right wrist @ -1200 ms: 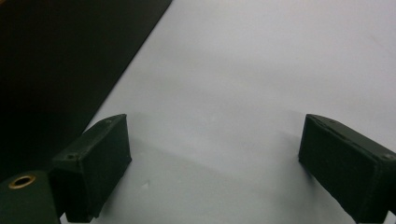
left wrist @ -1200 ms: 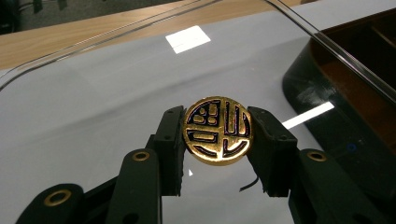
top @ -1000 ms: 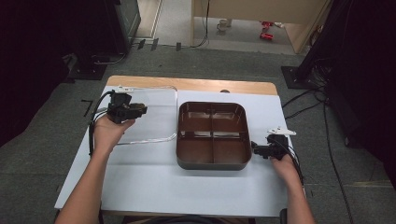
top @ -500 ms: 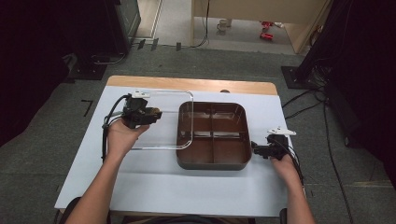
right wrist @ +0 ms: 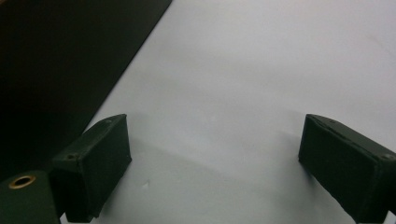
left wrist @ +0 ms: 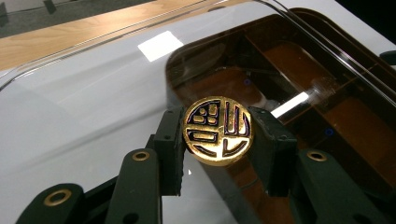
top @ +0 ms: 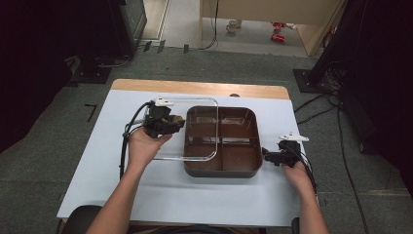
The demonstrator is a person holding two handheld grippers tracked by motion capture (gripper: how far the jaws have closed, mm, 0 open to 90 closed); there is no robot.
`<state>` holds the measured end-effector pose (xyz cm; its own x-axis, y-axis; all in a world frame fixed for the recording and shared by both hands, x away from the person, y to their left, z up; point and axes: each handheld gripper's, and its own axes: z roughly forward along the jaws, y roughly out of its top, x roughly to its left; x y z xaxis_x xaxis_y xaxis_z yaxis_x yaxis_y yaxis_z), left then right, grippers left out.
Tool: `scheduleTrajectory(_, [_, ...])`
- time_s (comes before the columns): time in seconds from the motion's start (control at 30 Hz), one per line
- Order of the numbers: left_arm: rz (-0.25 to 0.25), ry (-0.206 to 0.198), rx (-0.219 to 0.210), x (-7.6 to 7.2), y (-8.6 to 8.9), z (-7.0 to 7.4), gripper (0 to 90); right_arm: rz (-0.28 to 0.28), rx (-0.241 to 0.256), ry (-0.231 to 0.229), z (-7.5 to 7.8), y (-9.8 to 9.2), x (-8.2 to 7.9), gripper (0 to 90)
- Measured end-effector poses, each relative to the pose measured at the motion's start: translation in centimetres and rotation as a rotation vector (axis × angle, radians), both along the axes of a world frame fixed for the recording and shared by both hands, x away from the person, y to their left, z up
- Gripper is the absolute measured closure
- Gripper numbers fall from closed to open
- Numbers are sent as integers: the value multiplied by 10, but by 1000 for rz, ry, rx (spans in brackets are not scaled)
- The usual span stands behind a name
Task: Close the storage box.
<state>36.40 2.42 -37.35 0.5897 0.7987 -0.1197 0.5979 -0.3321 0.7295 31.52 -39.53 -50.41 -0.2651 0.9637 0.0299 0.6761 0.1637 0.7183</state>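
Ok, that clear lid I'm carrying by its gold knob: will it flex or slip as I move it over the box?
Probably stiff: the lid keeps a straight rim while held only by the knob. Likely light, since one small pinch by the left gripper carries it. The knob looks smooth and round between the fingers, so the lid may swivel; keep it level over the box.

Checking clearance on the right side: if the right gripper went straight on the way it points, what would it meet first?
Most likely the dark tray's right wall: the open right gripper points at it from close by, though depth is unclear.
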Motion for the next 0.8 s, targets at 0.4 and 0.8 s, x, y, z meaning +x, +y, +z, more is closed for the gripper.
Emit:
scheduleTrajectory(0.4, [-51, 6, 2, -9, -39, -4, 593, 0, -1, -1, 0, 0, 0, 86])
scheduleTrajectory(0.8, [-51, 4, 18, -10, -75, -15, 593, 0, -1, 1, 0, 0, 0, 86])
